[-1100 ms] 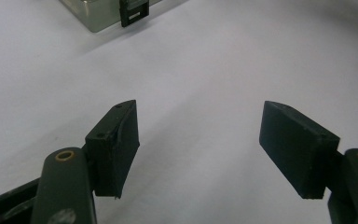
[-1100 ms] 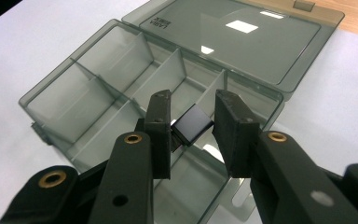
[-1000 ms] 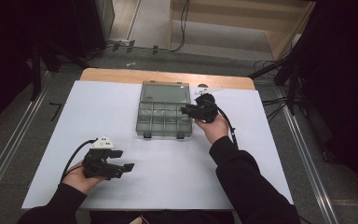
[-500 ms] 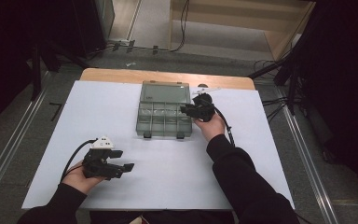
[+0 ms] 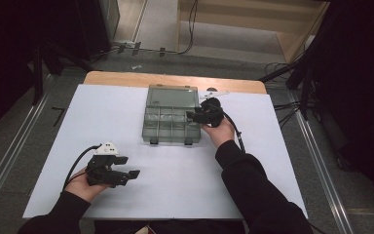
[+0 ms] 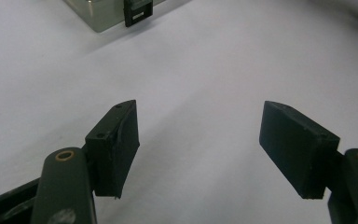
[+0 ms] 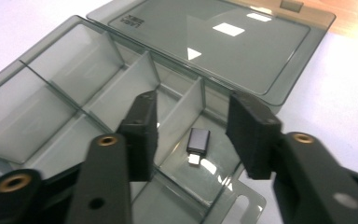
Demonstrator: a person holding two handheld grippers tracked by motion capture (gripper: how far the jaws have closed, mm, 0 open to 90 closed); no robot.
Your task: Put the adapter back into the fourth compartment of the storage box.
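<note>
At the near left of the table [image 5: 53,126], your left gripper [image 5: 126,174] rests low over bare white surface, its jaws spread wide with nothing between them; it plays no part just now. Farther in and to the right, your right gripper [image 5: 191,115] hangs over the right end of the clear compartment box [image 5: 170,127], jaws parted and empty, framing a small grey adapter [image 7: 198,142] that lies flat in the compartment nearest the box's right wall. Beyond that, the lid [image 7: 214,42] lies folded back flat on the far side.

The risk here is the tight compartment. If you come down off-centre, a fingertip [image 7: 142,135] may land on the divider [image 7: 182,116] or the outer wall instead of beside the adapter, and closing then would shove the light box across the smooth table. The adapter lies low on slick plastic, so a shallow pinch could squirt it out sideways. Your left gripper is well apart, too far to steady the box.
</note>
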